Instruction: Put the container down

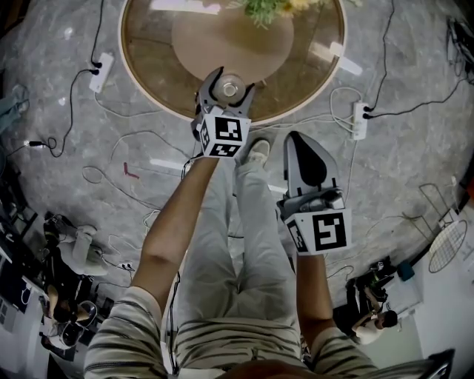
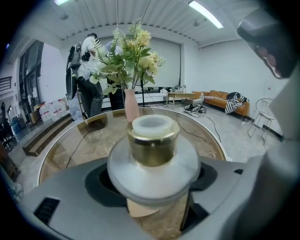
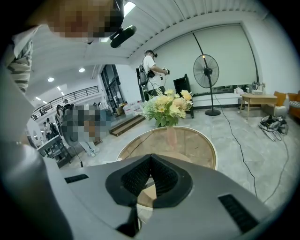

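The container [image 1: 229, 89] is a clear jar with a gold collar and a white cap [image 2: 152, 129]. My left gripper [image 1: 224, 92] is shut on it, one jaw on each side of its wide shoulder [image 2: 152, 180]. It stands upright over the near edge of the round glass table [image 1: 148, 96]. Its base is hidden, so contact with the glass cannot be told. My right gripper [image 1: 302, 141] hangs over the floor beside the person's legs, to the right of and nearer than the table. Its ribbed pads [image 3: 161, 174] meet with nothing between them [image 3: 151, 165].
A pink vase of yellow flowers [image 2: 131, 105] stands at the table's far side [image 1: 266, 9]. Power strips [image 1: 101, 72] [image 1: 360, 121] and cables lie on the stone floor around the table. A standing fan [image 3: 206, 70] and a person [image 3: 152, 65] are beyond it.
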A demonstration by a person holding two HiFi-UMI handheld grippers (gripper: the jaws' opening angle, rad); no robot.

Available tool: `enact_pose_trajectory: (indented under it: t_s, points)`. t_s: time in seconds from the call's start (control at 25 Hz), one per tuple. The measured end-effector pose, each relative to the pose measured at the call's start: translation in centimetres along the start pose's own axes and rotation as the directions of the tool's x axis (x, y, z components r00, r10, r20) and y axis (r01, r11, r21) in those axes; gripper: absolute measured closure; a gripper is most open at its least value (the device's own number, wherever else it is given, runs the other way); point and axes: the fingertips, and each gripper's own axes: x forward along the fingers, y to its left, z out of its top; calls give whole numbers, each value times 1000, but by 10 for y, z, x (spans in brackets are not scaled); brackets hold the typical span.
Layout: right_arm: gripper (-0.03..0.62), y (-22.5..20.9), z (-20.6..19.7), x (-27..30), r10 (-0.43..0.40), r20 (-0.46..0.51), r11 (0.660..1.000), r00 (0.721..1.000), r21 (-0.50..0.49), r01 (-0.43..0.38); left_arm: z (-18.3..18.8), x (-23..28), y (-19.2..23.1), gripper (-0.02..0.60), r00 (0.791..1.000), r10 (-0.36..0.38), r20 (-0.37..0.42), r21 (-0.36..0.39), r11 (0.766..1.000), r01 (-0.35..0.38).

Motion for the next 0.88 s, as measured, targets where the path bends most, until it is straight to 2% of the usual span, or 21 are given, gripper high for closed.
enact_pose_trajectory:
  t_s: [0.56,0.72,0.88]
  points:
    - [586,-1,3,-2,3,-1,1000,1000,-18,-3,-11,7,-3,247,1000,7,-15,-26,1000,-7]
    - [586,2,8,-7,5,8,1000,1000,-24,-5,-7,4,-4,179,1000,6,-13,-37,999,-6]
    - [586,6,18,-12,11,25,999,1000,-31,-10,-1,-4,-2,166,1000,10,-22,-50,999,-11]
